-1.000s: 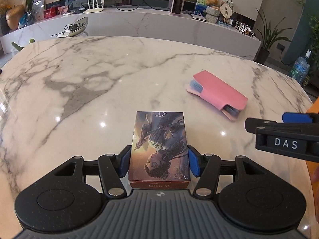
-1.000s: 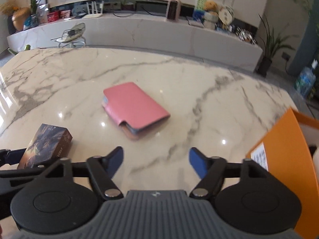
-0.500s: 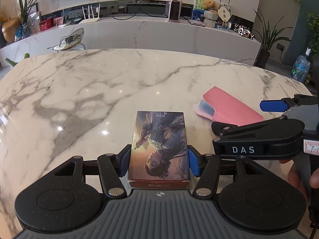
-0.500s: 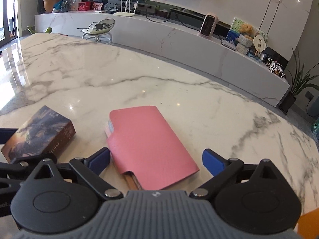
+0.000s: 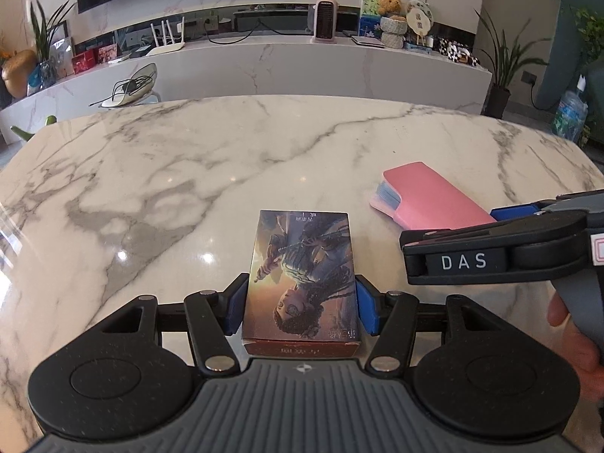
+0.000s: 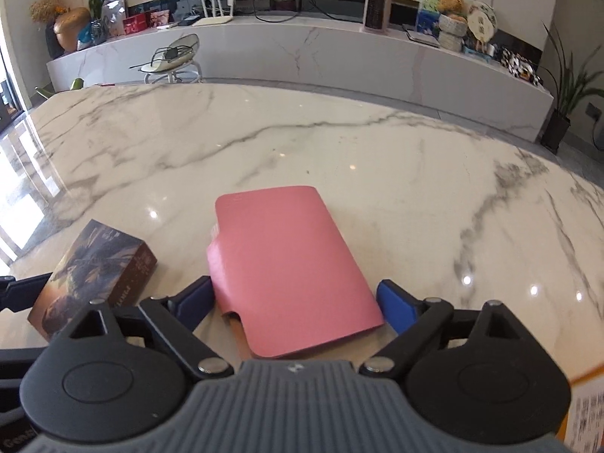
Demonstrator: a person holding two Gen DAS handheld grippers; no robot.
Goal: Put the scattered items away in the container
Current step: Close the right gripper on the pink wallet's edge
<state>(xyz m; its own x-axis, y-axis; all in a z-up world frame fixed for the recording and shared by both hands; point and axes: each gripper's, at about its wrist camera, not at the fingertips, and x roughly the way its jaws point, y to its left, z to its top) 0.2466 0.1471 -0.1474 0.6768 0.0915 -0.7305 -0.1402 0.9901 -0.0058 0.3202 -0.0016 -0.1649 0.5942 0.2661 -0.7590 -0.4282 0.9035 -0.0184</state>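
Both wrist cameras sit close above the white marble worktop (image 5: 234, 158), angled down and facing the far wall; both show the pink leather wallet (image 6: 287, 264) and the illustrated card box (image 5: 302, 275).

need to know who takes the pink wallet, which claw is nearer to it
Right. The right claw straddles the pink wallet, open blue pads on either side, not pressing. The left claw sits off to the side, shut on the illustrated box.
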